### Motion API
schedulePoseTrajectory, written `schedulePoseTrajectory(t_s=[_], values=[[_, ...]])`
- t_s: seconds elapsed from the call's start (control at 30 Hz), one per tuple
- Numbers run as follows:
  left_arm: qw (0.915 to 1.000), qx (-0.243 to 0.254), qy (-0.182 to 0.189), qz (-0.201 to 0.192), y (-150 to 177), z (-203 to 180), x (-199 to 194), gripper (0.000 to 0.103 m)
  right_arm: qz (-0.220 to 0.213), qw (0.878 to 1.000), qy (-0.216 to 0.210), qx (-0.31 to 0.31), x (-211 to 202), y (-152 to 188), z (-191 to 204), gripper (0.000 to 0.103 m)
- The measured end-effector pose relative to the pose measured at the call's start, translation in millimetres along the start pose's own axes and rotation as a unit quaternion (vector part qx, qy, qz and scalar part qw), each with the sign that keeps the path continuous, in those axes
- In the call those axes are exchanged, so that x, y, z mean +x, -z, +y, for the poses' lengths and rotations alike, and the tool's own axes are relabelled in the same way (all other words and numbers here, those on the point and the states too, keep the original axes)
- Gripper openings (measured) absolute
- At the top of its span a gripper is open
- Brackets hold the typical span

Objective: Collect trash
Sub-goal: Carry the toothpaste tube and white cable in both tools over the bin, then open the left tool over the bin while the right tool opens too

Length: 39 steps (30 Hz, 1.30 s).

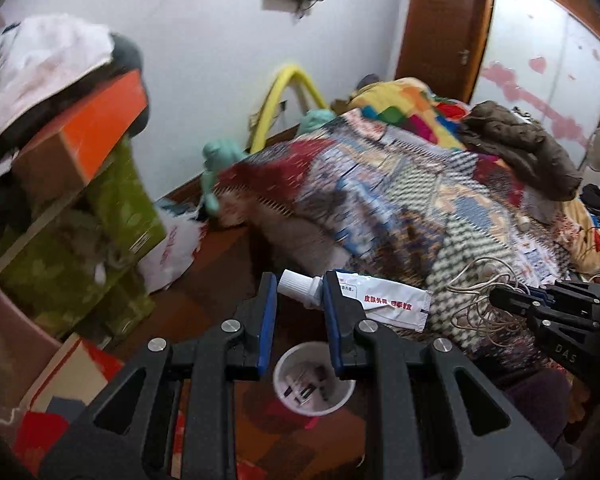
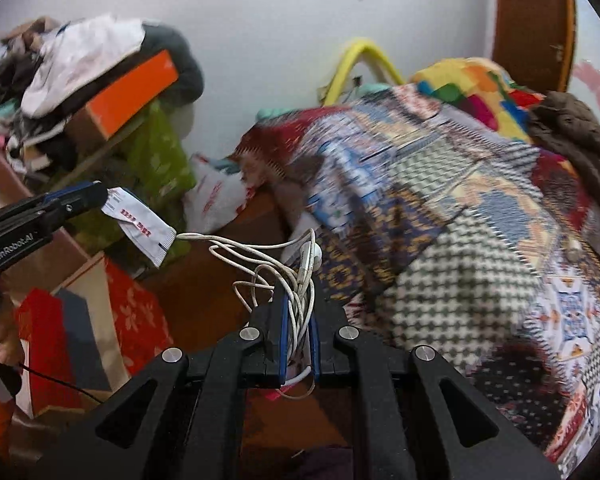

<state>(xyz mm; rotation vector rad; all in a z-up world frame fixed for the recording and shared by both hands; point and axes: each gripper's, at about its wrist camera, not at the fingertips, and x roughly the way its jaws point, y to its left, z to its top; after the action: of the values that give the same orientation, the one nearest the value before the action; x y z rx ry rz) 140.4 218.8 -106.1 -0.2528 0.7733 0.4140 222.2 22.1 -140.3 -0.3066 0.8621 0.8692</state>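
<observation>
My left gripper (image 1: 300,292) holds a white ointment tube (image 1: 384,300) with red print crosswise between its blue pads, above a white paper cup (image 1: 314,380) on the floor that has small bits inside. The tube also shows in the right wrist view (image 2: 140,224), in the left gripper (image 2: 96,196). My right gripper (image 2: 298,320) is shut on a tangle of white earphone cable (image 2: 284,264). In the left wrist view the right gripper (image 1: 500,300) sits at the right with the cable (image 1: 480,296) hanging by the bed.
A bed with a patterned blanket (image 1: 400,184) fills the right side. A stack of boxes and clothes (image 1: 80,140) stands at the left. A white plastic bag (image 1: 172,248) lies on the brown floor. Red and white boxes (image 2: 100,320) sit at lower left.
</observation>
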Motion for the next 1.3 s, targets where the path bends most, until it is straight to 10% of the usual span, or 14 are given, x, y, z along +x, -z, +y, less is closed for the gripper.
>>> schedulePoseTrajectory(t_s=[0.63, 0.9, 1.3], values=[[0.9881, -0.066, -0.032, 0.135, 71.4, 52.3, 105.1, 0.022, 0.197, 0.98, -0.029, -0.006, 157.8, 20.1, 34.7, 0.009], [0.9812, -0.068, -0.039, 0.177, 87.5, 53.9, 137.3, 0.022, 0.258, 0.965, -0.048, 0.011, 195.9, 31.0, 35.0, 0.025], [0.9728, -0.064, -0.003, 0.223, 91.8, 26.0, 186.7, 0.022, 0.23, 0.973, -0.021, 0.001, 180.1, 18.2, 16.7, 0.027]])
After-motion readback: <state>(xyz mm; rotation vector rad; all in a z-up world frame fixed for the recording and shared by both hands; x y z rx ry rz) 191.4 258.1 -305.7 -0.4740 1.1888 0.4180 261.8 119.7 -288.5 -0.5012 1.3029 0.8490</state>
